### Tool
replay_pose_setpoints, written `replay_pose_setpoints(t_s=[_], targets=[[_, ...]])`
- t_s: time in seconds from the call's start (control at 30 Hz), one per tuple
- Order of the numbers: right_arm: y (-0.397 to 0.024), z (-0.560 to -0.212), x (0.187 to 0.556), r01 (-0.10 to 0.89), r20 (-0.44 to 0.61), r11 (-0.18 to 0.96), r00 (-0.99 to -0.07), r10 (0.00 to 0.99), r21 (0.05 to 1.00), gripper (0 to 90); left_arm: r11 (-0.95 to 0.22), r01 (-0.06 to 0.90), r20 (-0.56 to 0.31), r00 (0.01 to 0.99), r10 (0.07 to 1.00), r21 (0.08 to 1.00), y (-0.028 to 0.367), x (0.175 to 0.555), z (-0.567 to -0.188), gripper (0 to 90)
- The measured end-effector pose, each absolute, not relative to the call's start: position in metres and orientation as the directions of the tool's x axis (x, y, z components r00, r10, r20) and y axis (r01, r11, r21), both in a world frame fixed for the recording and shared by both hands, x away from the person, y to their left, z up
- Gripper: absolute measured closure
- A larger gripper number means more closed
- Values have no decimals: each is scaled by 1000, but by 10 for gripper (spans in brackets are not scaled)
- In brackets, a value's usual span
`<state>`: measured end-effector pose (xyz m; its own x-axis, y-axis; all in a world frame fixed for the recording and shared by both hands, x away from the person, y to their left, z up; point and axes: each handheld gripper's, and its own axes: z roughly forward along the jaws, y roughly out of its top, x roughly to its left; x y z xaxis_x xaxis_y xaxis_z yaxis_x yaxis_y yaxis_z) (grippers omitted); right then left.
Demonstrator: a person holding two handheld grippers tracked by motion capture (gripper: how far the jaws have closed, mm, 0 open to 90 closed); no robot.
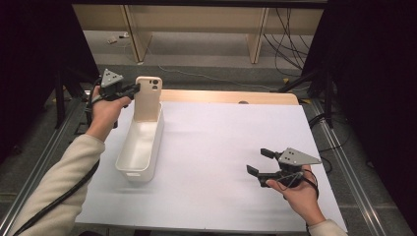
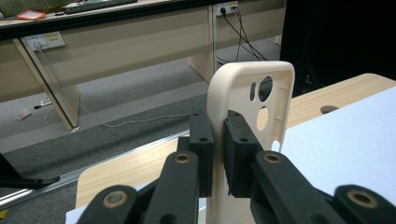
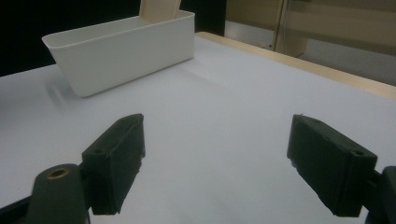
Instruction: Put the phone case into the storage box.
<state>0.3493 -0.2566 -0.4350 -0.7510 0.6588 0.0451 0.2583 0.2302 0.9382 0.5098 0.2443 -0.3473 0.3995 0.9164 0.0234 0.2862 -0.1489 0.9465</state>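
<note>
A cream phone case (image 1: 148, 98) stands upright with its lower end inside the far end of a long white bin (image 1: 140, 143). My left gripper (image 1: 134, 89) is shut on the case's left edge, and in the left gripper view its black pads (image 2: 201, 140) pinch the case (image 2: 250, 93) just below the camera cutouts. My right gripper (image 1: 259, 162) hovers low over the white mat at the front right, jaws wide open with nothing between them; in the right gripper view the gripper (image 3: 215, 158) points toward the bin (image 3: 126, 46).
A white mat (image 1: 221, 147) covers the wooden table (image 1: 226, 96). Beyond the table's far edge are grey floor, desk legs and loose cables (image 1: 285, 44). Metal rails (image 1: 344, 162) run along both sides of the table.
</note>
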Motion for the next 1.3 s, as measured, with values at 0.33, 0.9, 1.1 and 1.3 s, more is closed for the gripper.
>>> replay_pose_setpoints(t_s=[0.33, 0.9, 1.1, 1.3], targets=[[-256, -435, 349, 253, 39, 236, -755, 654, 938, 204, -155, 290, 29, 395, 918, 944, 246, 512, -349, 830], [-257, -435, 350, 254, 37, 240, -754, 655, 937, 204, -156, 289, 31, 396, 918, 945, 245, 516, -350, 830], [-256, -435, 349, 254, 40, 236, -754, 655, 938, 204, -153, 288, 29, 393, 919, 946, 246, 517, -351, 830], [-255, -436, 349, 262, 49, 229, -750, 660, 937, 204, -153, 288, 29, 394, 918, 945, 246, 519, -352, 830]])
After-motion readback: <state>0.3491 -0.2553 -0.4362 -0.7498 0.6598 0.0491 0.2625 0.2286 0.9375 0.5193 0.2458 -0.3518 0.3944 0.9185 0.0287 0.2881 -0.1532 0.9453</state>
